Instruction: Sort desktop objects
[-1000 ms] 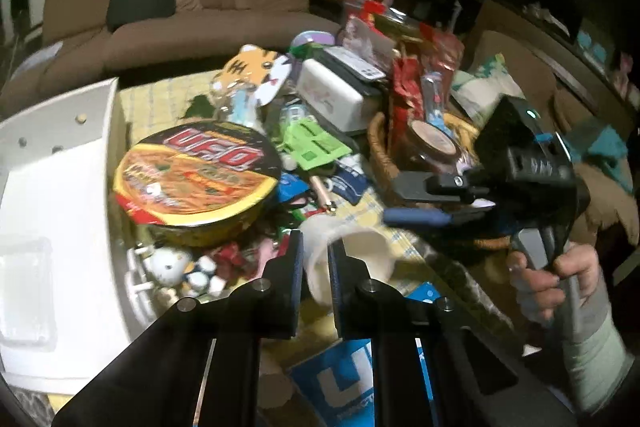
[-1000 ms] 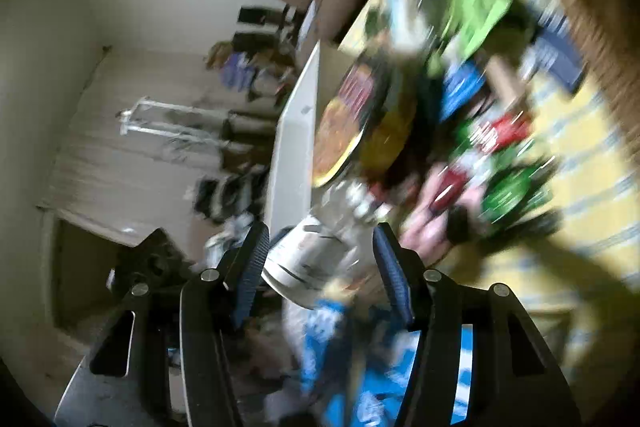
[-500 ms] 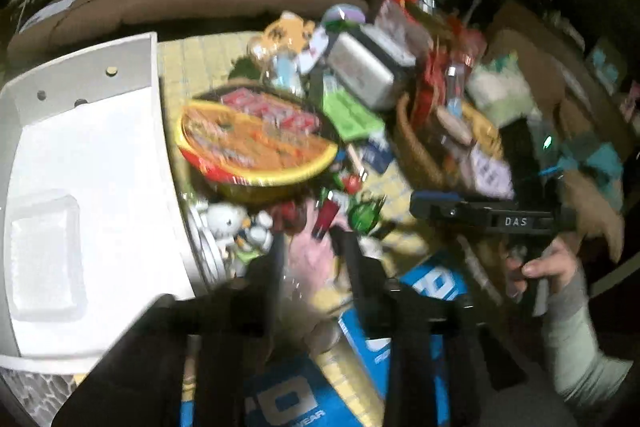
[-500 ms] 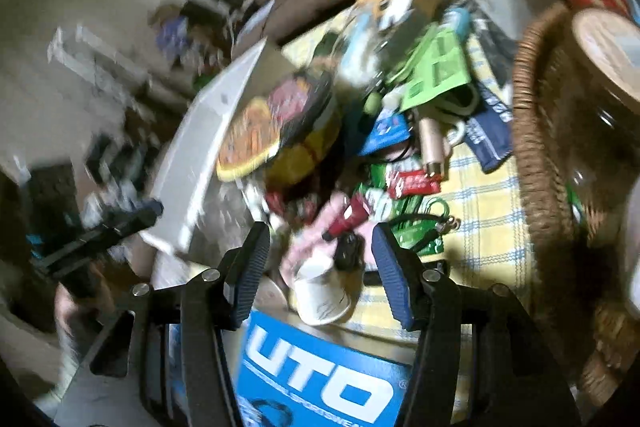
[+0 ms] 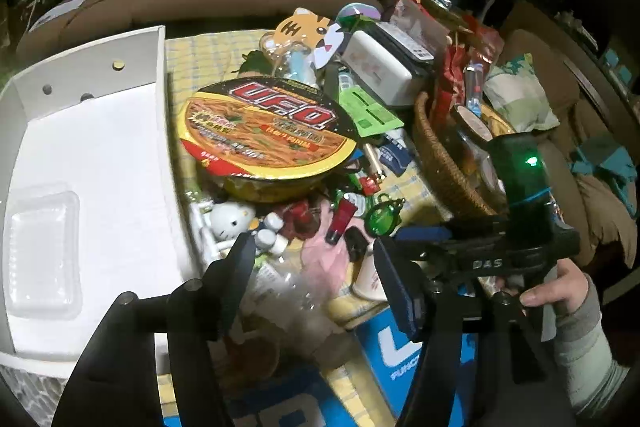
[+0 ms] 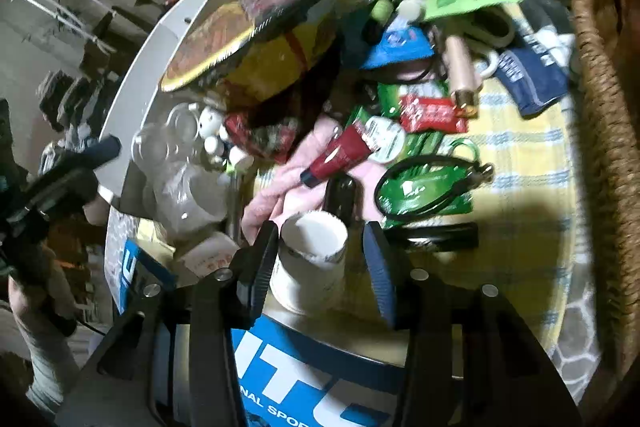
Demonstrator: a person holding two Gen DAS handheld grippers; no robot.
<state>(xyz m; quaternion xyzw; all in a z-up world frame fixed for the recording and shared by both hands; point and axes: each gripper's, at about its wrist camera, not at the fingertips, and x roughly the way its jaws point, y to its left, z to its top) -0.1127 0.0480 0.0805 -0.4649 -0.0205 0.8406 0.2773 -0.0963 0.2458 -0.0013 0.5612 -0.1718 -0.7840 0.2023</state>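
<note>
A white paper cup (image 6: 312, 255) stands upright on the yellow checked cloth, mouth up. My right gripper (image 6: 320, 259) straddles it; its jaws are closing. The left finger is at the cup's wall, while a gap remains on the right side. In the left wrist view the cup (image 5: 366, 283) peeks out behind one finger. My left gripper (image 5: 316, 275) holds nothing and its jaws are opening. A clear plastic bottle (image 5: 288, 287) and pink cloth (image 5: 320, 255) lie beneath it. A person's hand (image 5: 560, 287) holds the right gripper.
A UFO noodle bowl (image 5: 268, 135) sits on the clutter beside a white open box (image 5: 92, 167). A wicker basket (image 5: 440, 163) stands on the right, and a blue printed box (image 6: 320, 367) lies at the near edge. A red tube (image 6: 340, 155) and green keyring (image 6: 424, 187) lie past the cup.
My left gripper, earlier shut on the paper cup's rim, has let it go and opened. The right gripper swung across and now brackets the standing cup.
</note>
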